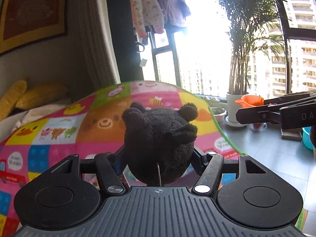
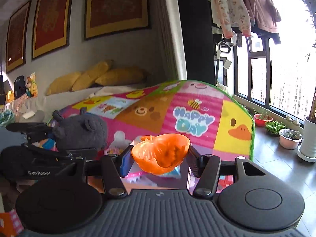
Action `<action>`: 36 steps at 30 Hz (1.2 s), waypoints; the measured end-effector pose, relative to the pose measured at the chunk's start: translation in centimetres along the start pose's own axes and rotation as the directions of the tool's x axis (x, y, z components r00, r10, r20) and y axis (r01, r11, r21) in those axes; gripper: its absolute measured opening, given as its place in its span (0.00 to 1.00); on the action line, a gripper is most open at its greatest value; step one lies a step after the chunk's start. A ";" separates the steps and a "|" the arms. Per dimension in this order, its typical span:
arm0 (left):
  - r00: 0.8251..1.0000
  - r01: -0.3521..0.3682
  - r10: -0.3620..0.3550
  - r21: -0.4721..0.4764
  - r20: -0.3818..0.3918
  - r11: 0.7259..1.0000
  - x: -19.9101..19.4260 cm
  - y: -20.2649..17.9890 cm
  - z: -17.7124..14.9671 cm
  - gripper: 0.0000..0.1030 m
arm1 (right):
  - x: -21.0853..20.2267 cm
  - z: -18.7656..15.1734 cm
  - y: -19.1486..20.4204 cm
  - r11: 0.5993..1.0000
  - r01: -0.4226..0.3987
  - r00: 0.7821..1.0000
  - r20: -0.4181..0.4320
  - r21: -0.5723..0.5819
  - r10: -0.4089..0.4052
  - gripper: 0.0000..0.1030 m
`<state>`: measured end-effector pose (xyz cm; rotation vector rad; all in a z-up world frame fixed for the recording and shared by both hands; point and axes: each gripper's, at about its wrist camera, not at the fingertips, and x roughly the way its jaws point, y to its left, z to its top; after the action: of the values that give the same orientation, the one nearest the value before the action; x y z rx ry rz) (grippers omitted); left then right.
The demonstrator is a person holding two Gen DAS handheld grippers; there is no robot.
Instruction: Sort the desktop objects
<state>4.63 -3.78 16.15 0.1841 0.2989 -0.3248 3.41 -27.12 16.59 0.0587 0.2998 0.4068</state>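
A dark plush toy (image 1: 160, 142) with small round ears fills the middle of the left wrist view, and my left gripper (image 1: 159, 158) is shut on it, lifted above the colourful play mat (image 1: 59, 130). The right wrist view shows my right gripper (image 2: 159, 158) shut on an orange plastic toy shell (image 2: 161, 153), also held above the mat (image 2: 177, 114). Each gripper shows in the other's view: the right gripper (image 1: 276, 114) with the orange toy (image 1: 249, 100) at the right, the left gripper (image 2: 39, 148) with the plush toy (image 2: 81, 132) at the left.
A sofa with yellow cushions (image 2: 98, 77) runs along the wall behind the mat. Potted plants (image 2: 290, 139) and a tall palm in a white pot (image 1: 237, 100) stand on the tiled floor by the window. Clothes (image 2: 243, 9) hang overhead. Small toys lie on the mat below.
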 end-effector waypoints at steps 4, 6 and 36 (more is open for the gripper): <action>0.997 0.072 -0.073 -0.074 -0.014 0.995 4.5 1.9 1.1 0.75 | 3.9 2.8 -1.6 0.996 -0.051 0.998 -0.017 0.072 0.052 0.55; 0.997 0.071 -0.075 -0.106 -0.037 0.992 6.3 3.1 0.5 0.86 | 6.6 3.3 -2.5 0.991 -0.070 0.996 -0.053 0.111 0.076 0.57; 0.957 0.096 -0.166 -0.281 -0.238 0.955 4.8 6.1 -15.3 1.00 | 21.1 -3.4 4.6 0.991 -0.134 0.899 -0.421 0.003 0.123 0.67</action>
<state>7.06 4.04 1.03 -0.0618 0.6130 -0.3899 19.15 -14.52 8.08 -0.0366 0.7212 0.5553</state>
